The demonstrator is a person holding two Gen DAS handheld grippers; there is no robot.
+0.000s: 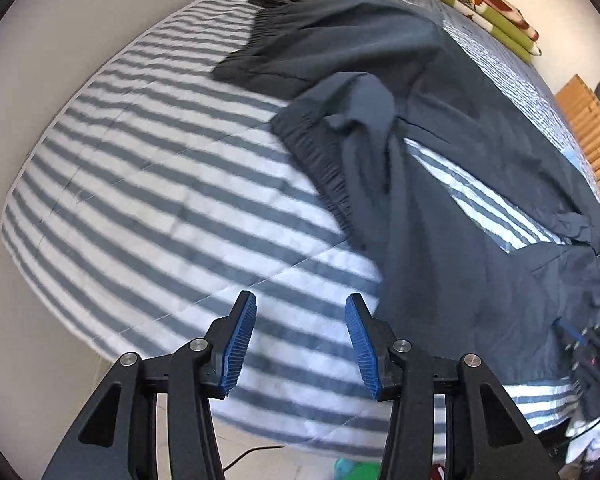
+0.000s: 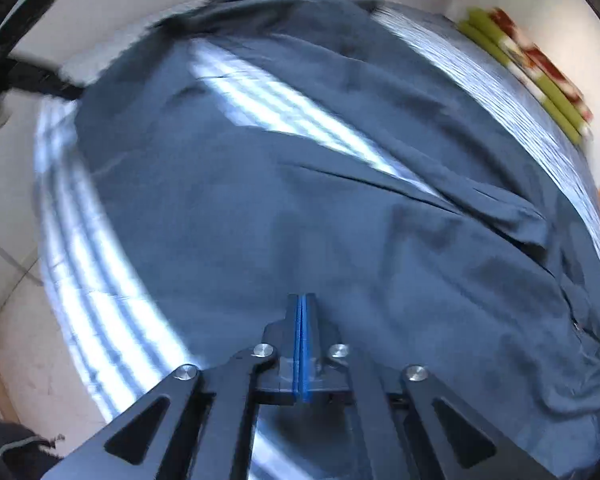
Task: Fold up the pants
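1. Fingers of the left gripper [image 1: 301, 322] stand spread with nothing between the blue pads [image 1: 241, 344]; only the striped bedcover [image 1: 148, 184] shows in the gap.
2. Fingers of the right gripper [image 2: 303, 316] are pressed together, pad against pad. No fold of cloth shows between them, so whether they pinch any fabric cannot be told.
3. Dark blue pants [image 1: 440, 216] lie crumpled ahead and to the right of the left fingers, the elastic waistband [image 1: 320, 160] ahead of them. In the right wrist view the pants [image 2: 300, 216] fill the space ahead of and around the closed fingers.
4. Step in hand, as I judge it: still reaching for hold points; the pants are spread loosely and nothing is folded yet.
5. Next move calls for bringing the open left fingers over to a cloth edge on their right and closing on it, while the right fingers likely need to open again, unless they already hold a thin layer.
6. Both grippers point steeply down at the bed; the right view is blurred.
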